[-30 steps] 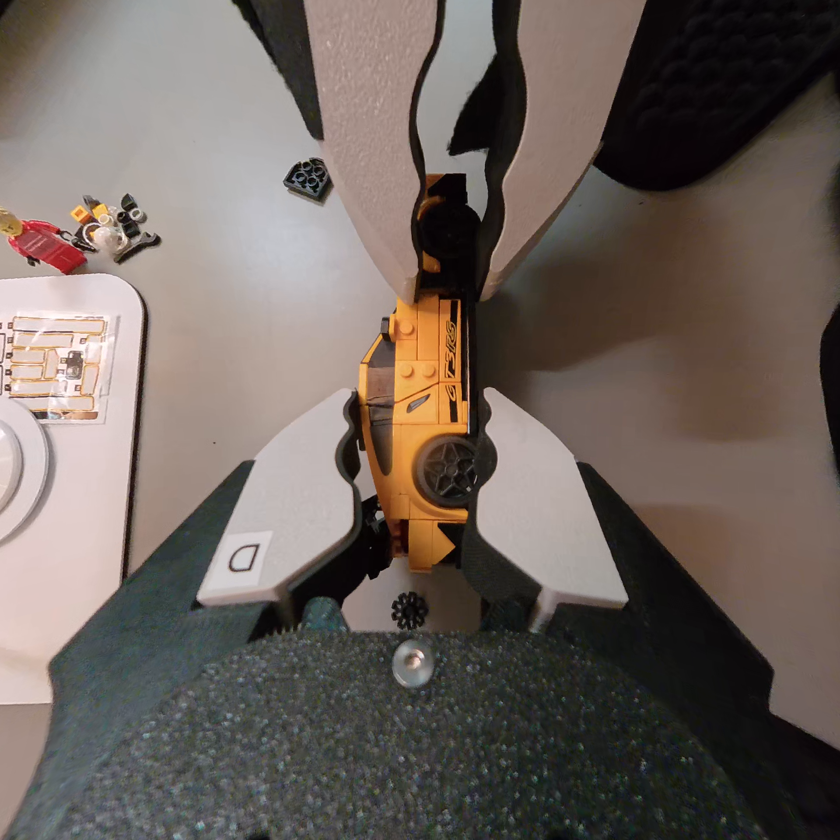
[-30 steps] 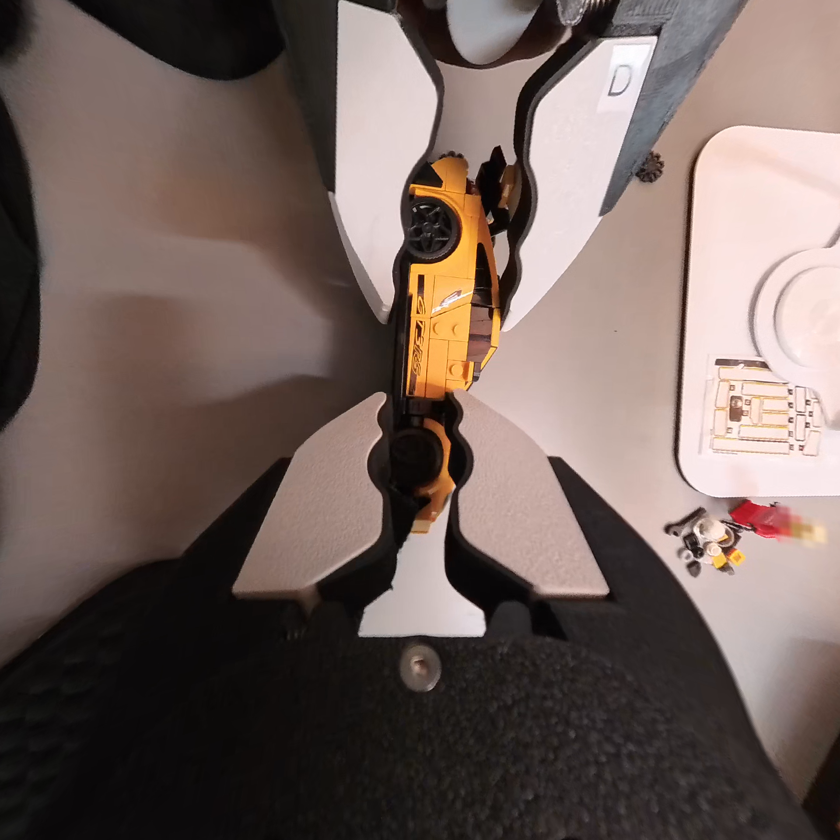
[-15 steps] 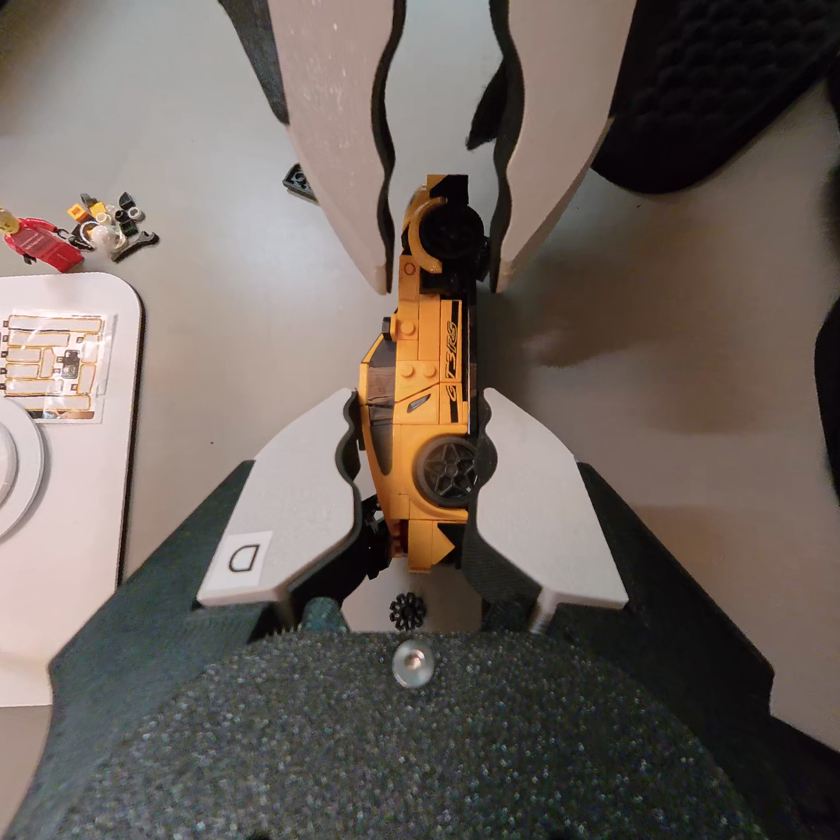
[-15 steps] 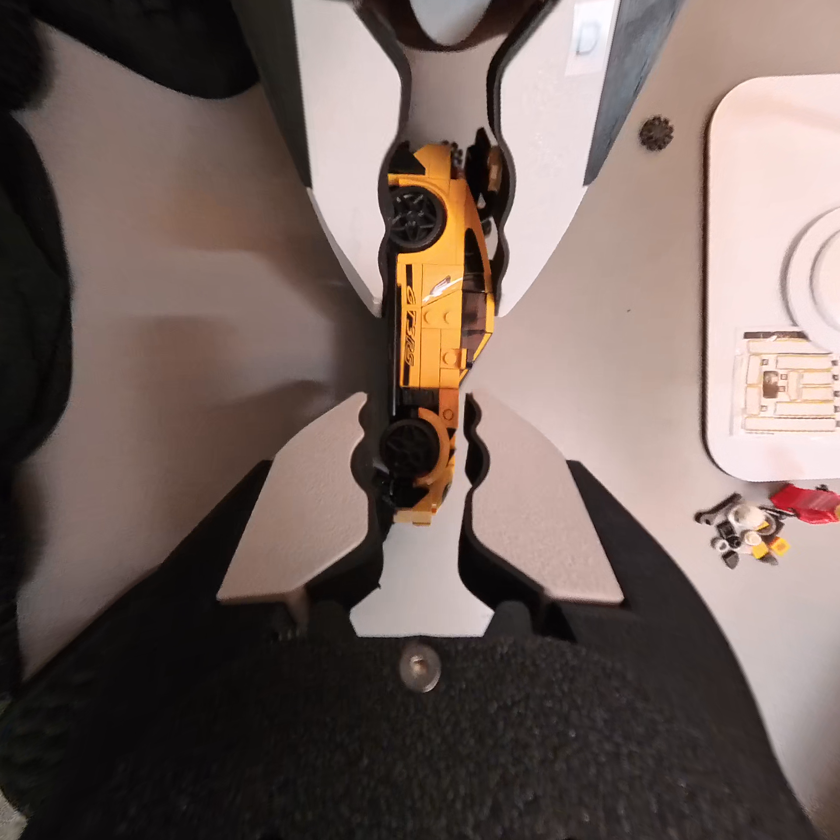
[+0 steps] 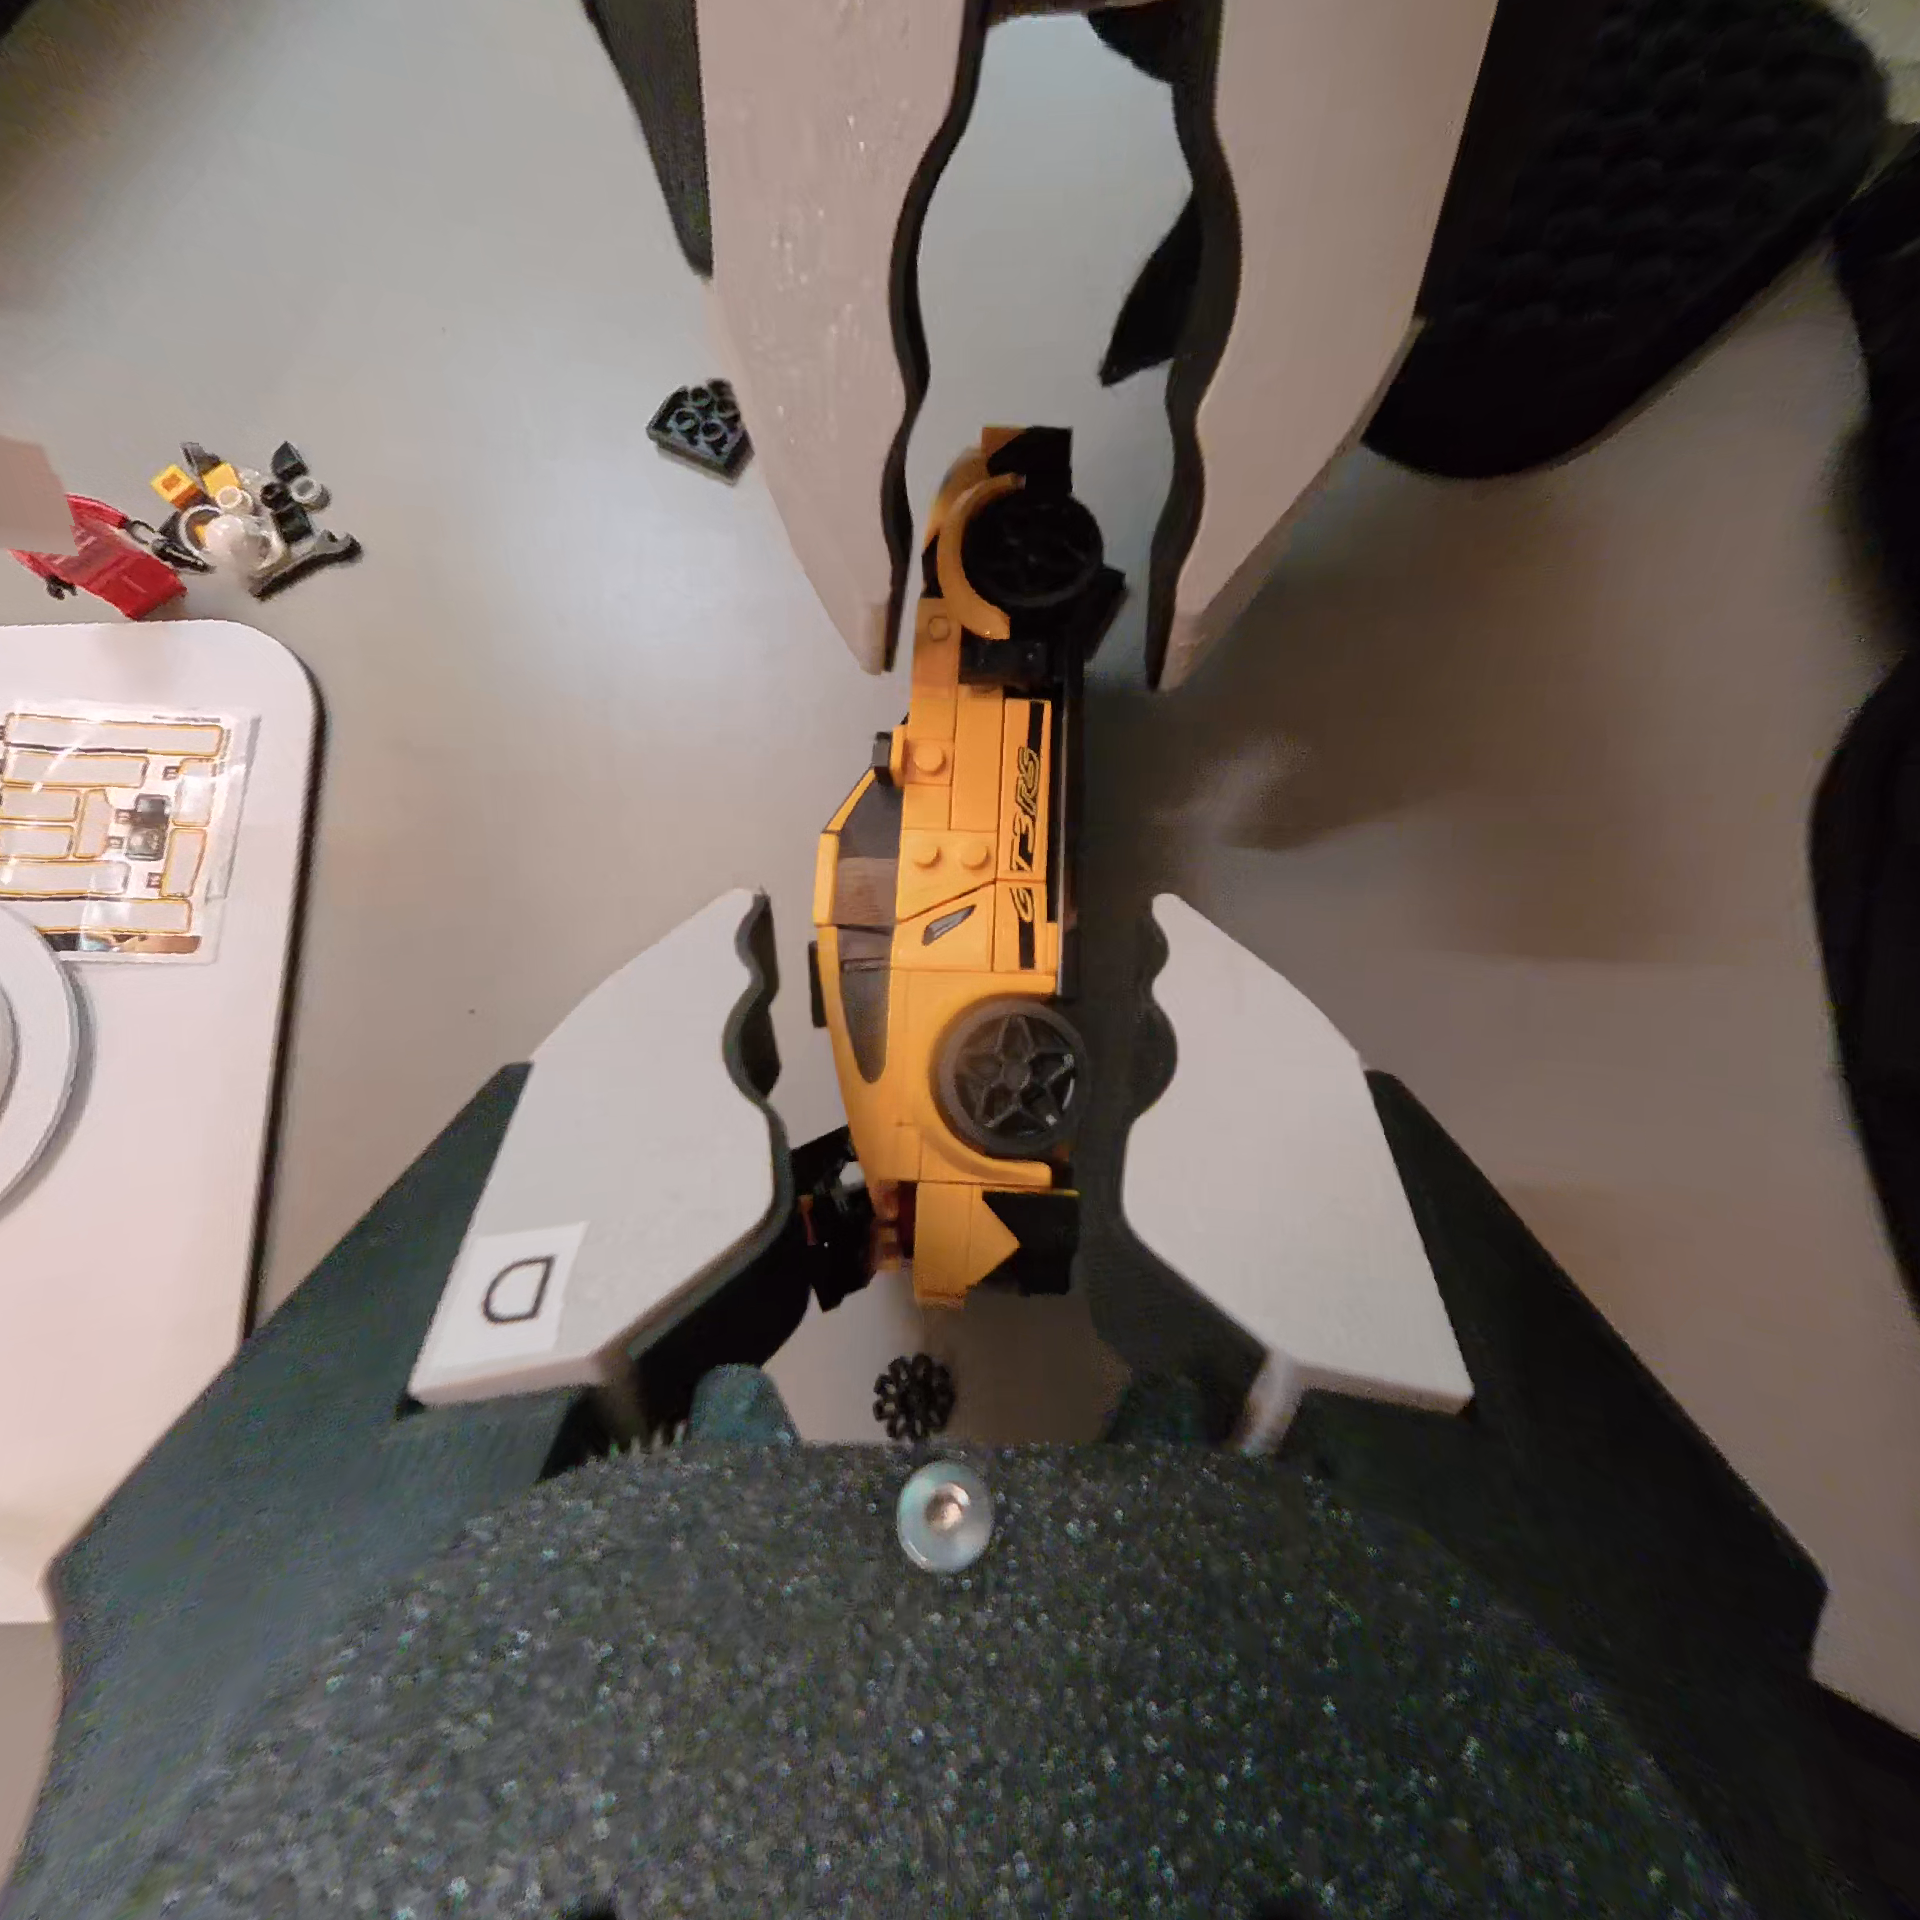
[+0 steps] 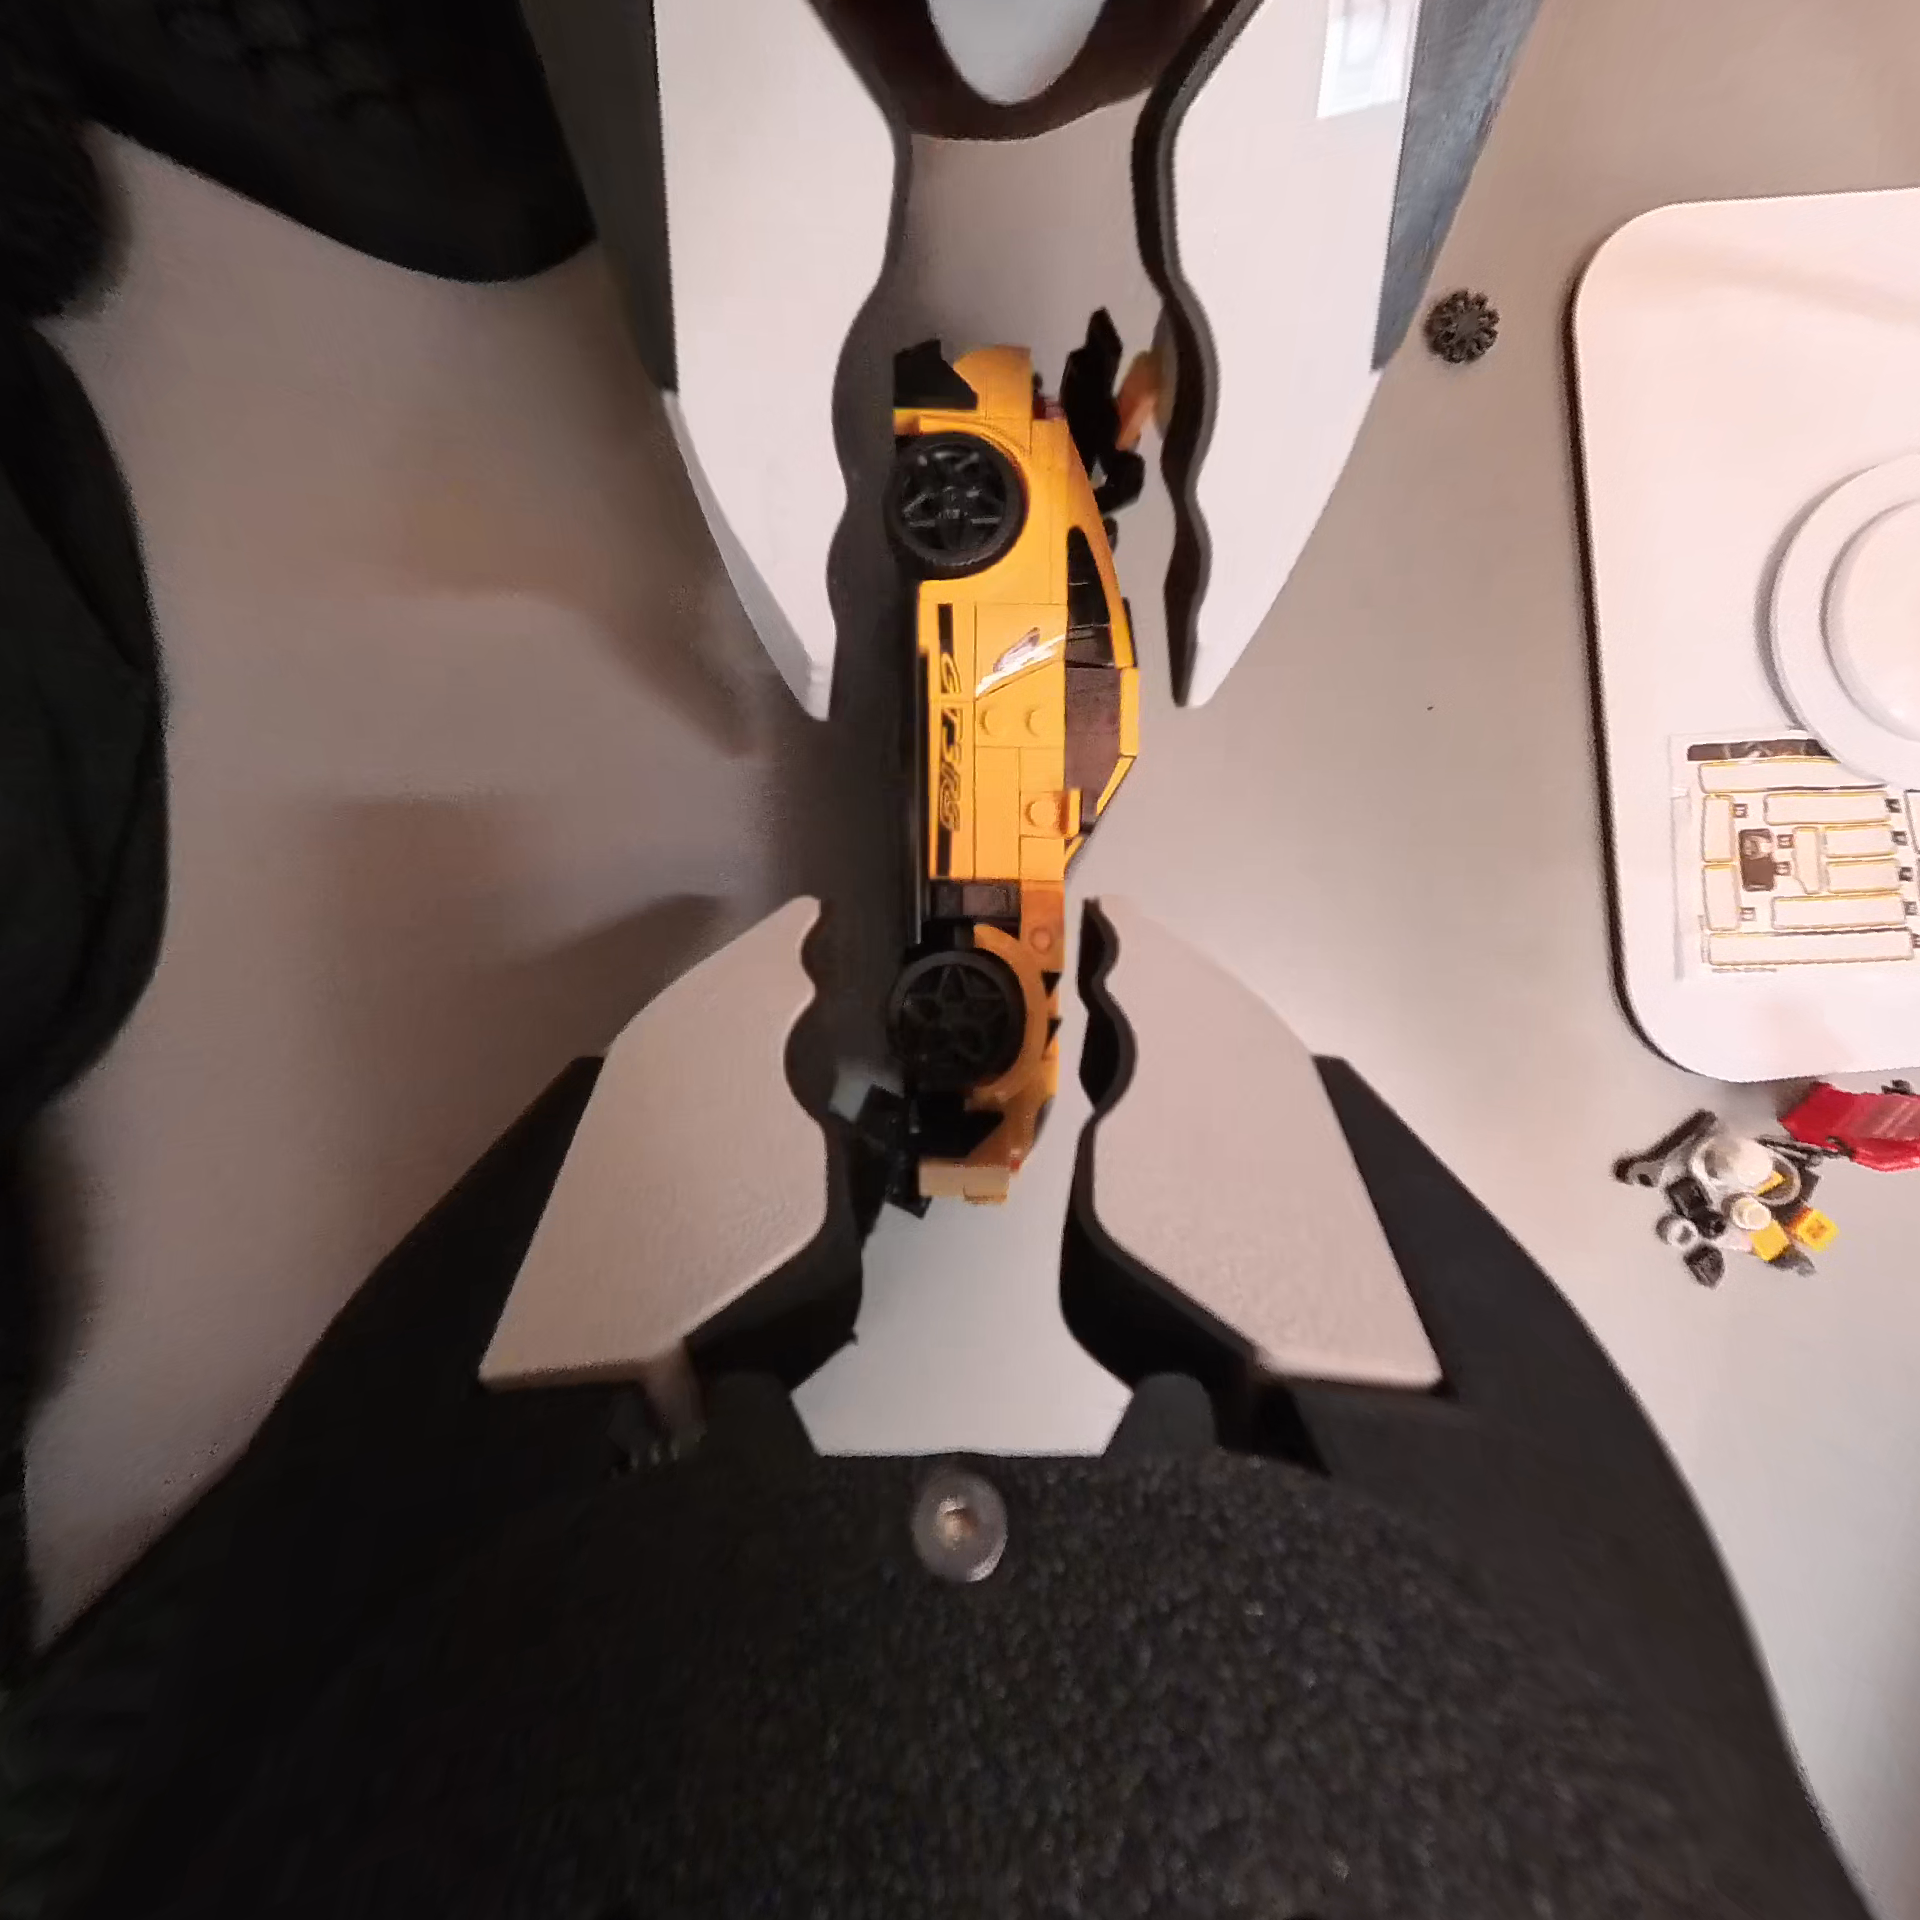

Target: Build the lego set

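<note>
Both pairs of jaws stand released, each spread either side of one end of the yellow lego car point(image 5: 956, 935) with a visible gap to it. The left gripper point(image 5: 961, 997) reaches up from the bottom of its frame and flanks the car's rear wheel and spoiler end; the right gripper point(image 6: 951, 997) does the same in its own frame around the front wheel end. In each view the other gripper comes down from the top of the frame, so the two point straight at each other along the car's length.

The fingers point(image 5: 644, 1132) are flat pale grey plates, tapering to a point, lined on their inner edges with wavy black padding; the bodies behind them are dark and coarse-grained, each with a metal screw at centre. The car is built of smooth yellow bricks with black trim, dark spoked wheels and exposed studs on its side. It lies on its side in the centre of both frames, on the plain grey bench point(image 5: 468, 312).

A small black gear-like piece point(image 5: 912, 1395) lies on the bench just behind the car's tail. A black studded plate point(image 5: 701, 416) sits in the upper left of the left wrist view, close to the far gripper's finger. Further left is a small heap of loose pieces point(image 5: 239, 514) beside a red part point(image 5: 99, 556). Below them a white tray point(image 5: 156, 1143) carries a sticker sheet point(image 5: 114, 831). Dark fabric fills the upper right corner.
</note>
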`<state>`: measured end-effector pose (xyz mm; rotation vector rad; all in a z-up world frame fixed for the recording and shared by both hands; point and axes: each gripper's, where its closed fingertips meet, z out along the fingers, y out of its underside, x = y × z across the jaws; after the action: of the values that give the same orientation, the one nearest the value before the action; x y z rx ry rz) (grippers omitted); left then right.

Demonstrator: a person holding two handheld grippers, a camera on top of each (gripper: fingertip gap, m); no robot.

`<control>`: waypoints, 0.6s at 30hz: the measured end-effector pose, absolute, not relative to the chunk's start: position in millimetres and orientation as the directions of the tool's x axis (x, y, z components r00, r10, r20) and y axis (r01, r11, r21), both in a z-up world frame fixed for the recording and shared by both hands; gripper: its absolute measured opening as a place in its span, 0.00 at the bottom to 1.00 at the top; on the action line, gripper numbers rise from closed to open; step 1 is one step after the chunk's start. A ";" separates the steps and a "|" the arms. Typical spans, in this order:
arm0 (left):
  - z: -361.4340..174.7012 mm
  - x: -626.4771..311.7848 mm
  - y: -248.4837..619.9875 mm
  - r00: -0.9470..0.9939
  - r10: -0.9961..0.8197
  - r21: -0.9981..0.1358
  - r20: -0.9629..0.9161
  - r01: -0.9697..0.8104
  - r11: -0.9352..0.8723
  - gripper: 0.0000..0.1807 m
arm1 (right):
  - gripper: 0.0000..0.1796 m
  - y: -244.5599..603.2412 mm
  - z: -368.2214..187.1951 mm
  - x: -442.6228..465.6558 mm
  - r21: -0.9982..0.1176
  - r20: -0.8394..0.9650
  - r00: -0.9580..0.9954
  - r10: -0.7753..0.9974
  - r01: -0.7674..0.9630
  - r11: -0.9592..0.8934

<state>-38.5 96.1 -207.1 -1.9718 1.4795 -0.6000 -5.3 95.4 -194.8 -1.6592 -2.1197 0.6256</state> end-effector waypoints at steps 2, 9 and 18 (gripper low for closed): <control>-197.7 -41.5 93.3 0.280 -0.960 -0.715 0.007 -0.670 -0.201 0.37 | 0.27 94.9 -187.9 1.2 -0.582 0.038 -0.213 0.976 0.790 0.195; -195.2 -82.8 85.0 0.374 -0.927 -0.718 0.031 -0.636 -0.281 0.39 | 0.29 102.5 -193.8 32.3 -0.640 0.031 -0.098 0.995 0.763 0.096; -212.1 -86.8 82.0 0.456 -0.890 -0.698 0.003 -0.636 -0.328 0.37 | 0.27 104.5 -194.6 8.3 -0.674 0.117 -0.154 0.981 0.713 0.192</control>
<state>-86.8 82.0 -212.1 -2.0772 1.2681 -0.5201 8.3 104.5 -194.6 -1.5788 -1.9330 0.6472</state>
